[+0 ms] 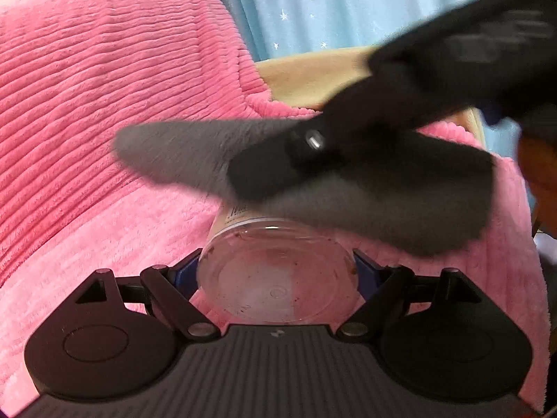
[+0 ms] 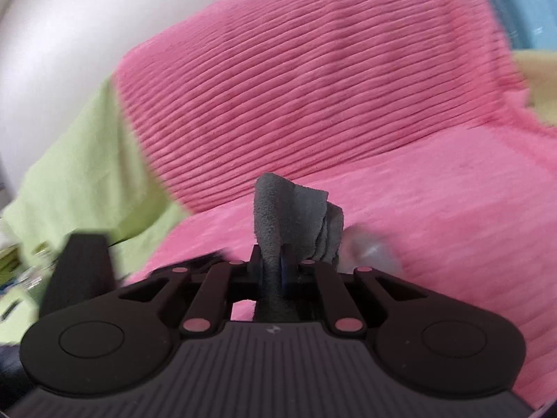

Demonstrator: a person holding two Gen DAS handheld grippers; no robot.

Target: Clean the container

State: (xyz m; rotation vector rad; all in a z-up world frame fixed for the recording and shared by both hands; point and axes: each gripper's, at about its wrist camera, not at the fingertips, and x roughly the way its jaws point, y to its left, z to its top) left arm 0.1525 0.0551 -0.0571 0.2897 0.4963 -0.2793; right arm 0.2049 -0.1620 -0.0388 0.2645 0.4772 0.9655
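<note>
A clear plastic container (image 1: 278,278) with brown specks on its walls lies on its side, its round bottom facing the left wrist camera. My left gripper (image 1: 276,271) is shut on it, the blue pads pressing on both sides. A grey cloth (image 1: 383,202) is draped over the container's upper side. My right gripper (image 1: 257,170) comes in from the upper right, blurred, shut on that cloth. In the right wrist view the cloth (image 2: 289,216) stands bunched up between the closed fingers of the right gripper (image 2: 275,268), and the container (image 2: 372,247) is a blurred translucent shape just to its right.
A pink ribbed blanket (image 1: 104,104) covers the surface below and the raised back behind. A blue star-patterned curtain (image 1: 348,7) hangs at the back. A green cloth (image 2: 87,160) lies at the left, with a white wall (image 2: 69,17) above it.
</note>
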